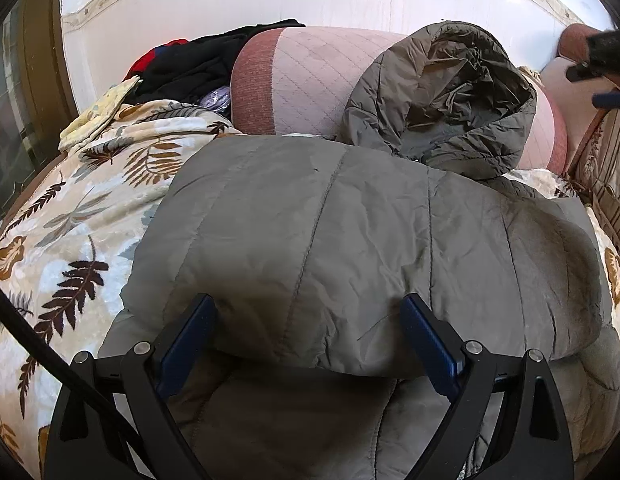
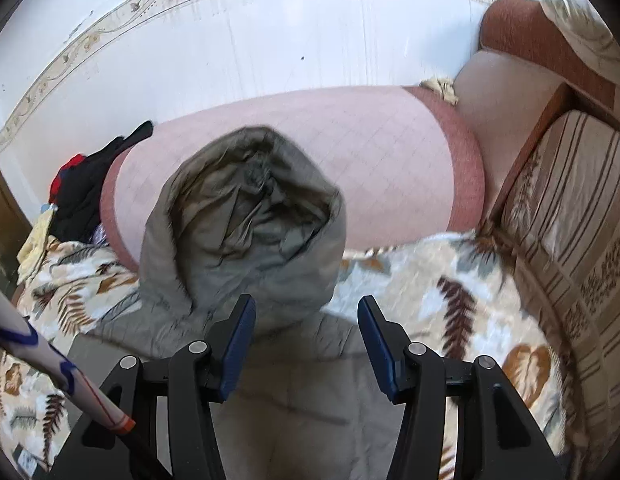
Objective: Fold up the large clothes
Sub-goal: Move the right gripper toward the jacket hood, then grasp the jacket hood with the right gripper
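Observation:
A grey-olive quilted hooded jacket (image 1: 350, 232) lies folded on a leaf-print blanket (image 1: 81, 220) on a sofa. Its hood (image 1: 450, 92) leans against the pink backrest. My left gripper (image 1: 310, 308) is open, its blue pads over the near folded edge of the jacket, holding nothing. My right gripper (image 2: 305, 312) is open above the jacket's collar, just below the hood (image 2: 249, 208), holding nothing. The right gripper also shows in the left wrist view (image 1: 602, 68) at the far right edge.
A pink quilted backrest cushion (image 2: 370, 152) runs behind the jacket. Black and red clothes (image 1: 197, 60) are piled at the back left. A striped sofa arm cushion (image 2: 570, 220) stands at the right. A white wall is behind.

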A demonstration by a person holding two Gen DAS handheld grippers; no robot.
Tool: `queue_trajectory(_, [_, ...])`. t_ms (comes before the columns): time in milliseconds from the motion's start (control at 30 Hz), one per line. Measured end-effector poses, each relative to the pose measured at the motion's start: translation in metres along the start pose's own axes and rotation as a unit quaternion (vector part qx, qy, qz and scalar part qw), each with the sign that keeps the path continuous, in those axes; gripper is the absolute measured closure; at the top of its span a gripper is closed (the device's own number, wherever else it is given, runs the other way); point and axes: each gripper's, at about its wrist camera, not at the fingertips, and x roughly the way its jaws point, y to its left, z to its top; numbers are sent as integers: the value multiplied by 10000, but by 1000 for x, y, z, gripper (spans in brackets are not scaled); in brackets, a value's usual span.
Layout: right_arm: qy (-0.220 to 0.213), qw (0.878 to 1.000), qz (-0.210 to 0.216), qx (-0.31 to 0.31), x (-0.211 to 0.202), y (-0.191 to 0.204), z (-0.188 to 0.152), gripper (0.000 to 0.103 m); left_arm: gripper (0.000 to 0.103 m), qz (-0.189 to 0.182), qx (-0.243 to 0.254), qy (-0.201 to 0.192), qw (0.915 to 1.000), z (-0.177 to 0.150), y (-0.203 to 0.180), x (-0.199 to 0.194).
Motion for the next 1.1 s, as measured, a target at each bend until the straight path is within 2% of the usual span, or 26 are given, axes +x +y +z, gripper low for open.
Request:
queue_trajectory(400, [-72,9989,-464,-46,86,-18,77,45,10,1,140,-45,9999,-4,-5,3])
queue_trajectory(533, [0,9976,-562,-410,119,-4,91,34,10,-8,160,-28,9999,-3,-5,5])
queue_trajectory(600, [7,9957,-730,-577,135,2,93,34,10,2,180,-25,9998,-4,-6,6])
queue_trajectory(633, [31,9948,-780,-650,142,5,93,36,10,6,194,-28,9998,-4,-7,6])
queue_trajectory(667, [83,9939,-813,-736,149,7,91,60,10,12,204,-28,9998,-4,-7,7])
queue_trajectory(733, [200,9931,-821,-813,155,9,87,91,10,17,217,-38,9998,-4,-7,7])
queue_trajectory(833, [-128,9922,-773,-966,137,14,77,94,10,1,201,-45,9998,-3,-5,6])
queue_trajectory(933, [-401,9935,-537,-922,104,18,66,95,10,-14,172,-69,9998,-2,-4,4])
queue_trajectory(1100, [-749,9901,-110,-1184,39,35,38,95,10,-62,27,-189,9998,2,5,-5])
